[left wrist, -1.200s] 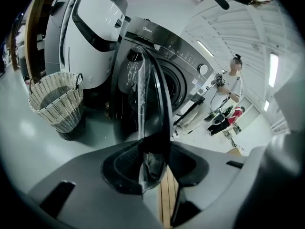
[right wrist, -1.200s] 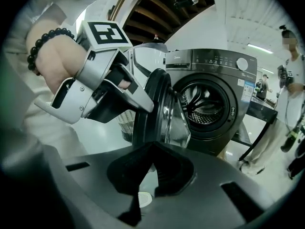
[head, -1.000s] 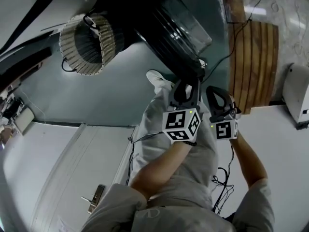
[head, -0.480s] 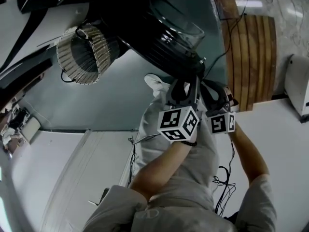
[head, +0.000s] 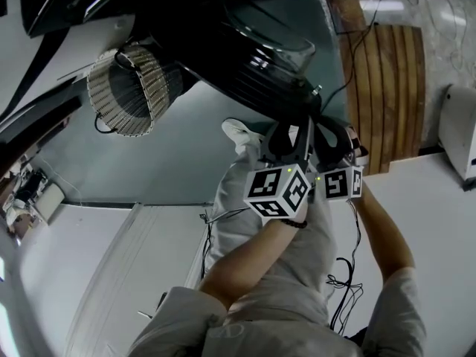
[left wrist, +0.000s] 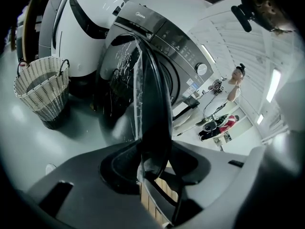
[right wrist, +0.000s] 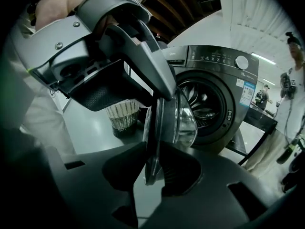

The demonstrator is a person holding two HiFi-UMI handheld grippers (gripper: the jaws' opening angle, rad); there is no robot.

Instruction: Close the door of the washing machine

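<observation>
The washing machine's round door [head: 256,62] hangs open, black-rimmed with a glass bowl [head: 281,42]. Both grippers meet its free edge side by side. My left gripper [head: 290,125] straddles the rim [left wrist: 153,128]; its jaws have just been opening and stand wide, with the rim loose between them. My right gripper [head: 332,131] also has the rim [right wrist: 151,142] between its jaws, which have just been opening too; a gap shows on one side. The dark machine front [right wrist: 224,80] and its drum lie beyond the door. The left gripper's body [right wrist: 119,66] fills the upper left of the right gripper view.
A wicker basket [head: 130,80] stands on the floor left of the machine. A wooden slatted panel [head: 390,88] and a white unit [head: 457,136] lie to the right. Cables [head: 342,288] trail by my legs. People stand in the background [left wrist: 233,82], [right wrist: 293,99].
Both grippers have shifted a little left and up toward the door's rim. The right one has drawn in close beside the left. The door and basket sit slightly lower-left in the head view.
</observation>
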